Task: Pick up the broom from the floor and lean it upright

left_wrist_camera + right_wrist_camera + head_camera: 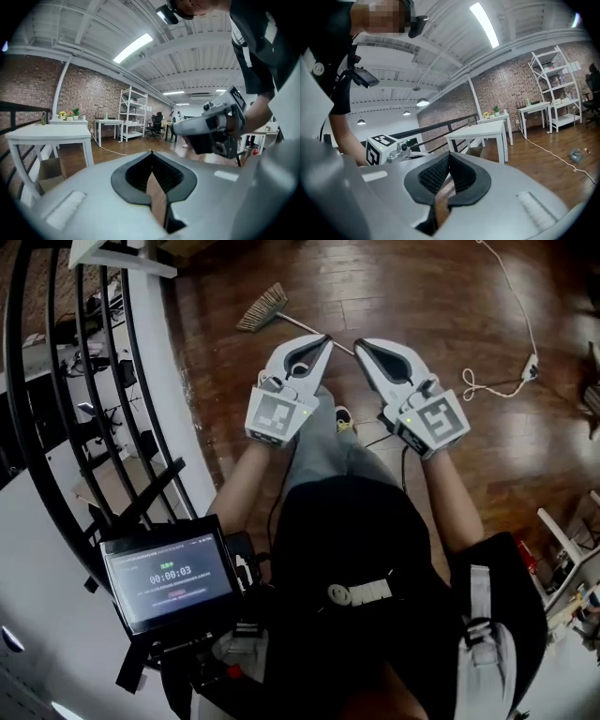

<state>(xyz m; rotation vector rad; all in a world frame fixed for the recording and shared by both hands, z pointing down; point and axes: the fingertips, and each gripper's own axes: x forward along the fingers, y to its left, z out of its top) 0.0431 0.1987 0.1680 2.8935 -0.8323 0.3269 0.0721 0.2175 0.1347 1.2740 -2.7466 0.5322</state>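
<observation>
Lying flat on the wood floor point(422, 296) near its left edge, the broom point(262, 308) points its tan bristle fan up-left. Its thin pale handle runs down-right and vanishes behind the grippers' tips. It looks light, stiff along the handle and soft only at the bristles. The slim, smooth shaft may roll or slip. The likely hold is therefore on the handle a little way from the head, where neither end should swing far. The left gripper point(323, 341), held in front of the handle in the head view, has its jaws pressed together on nothing. The right gripper point(361, 345), just beside it, is likewise closed and empty, with only floor showing through its gap. A white cord point(506, 381) loops on the floor well to the right.
</observation>
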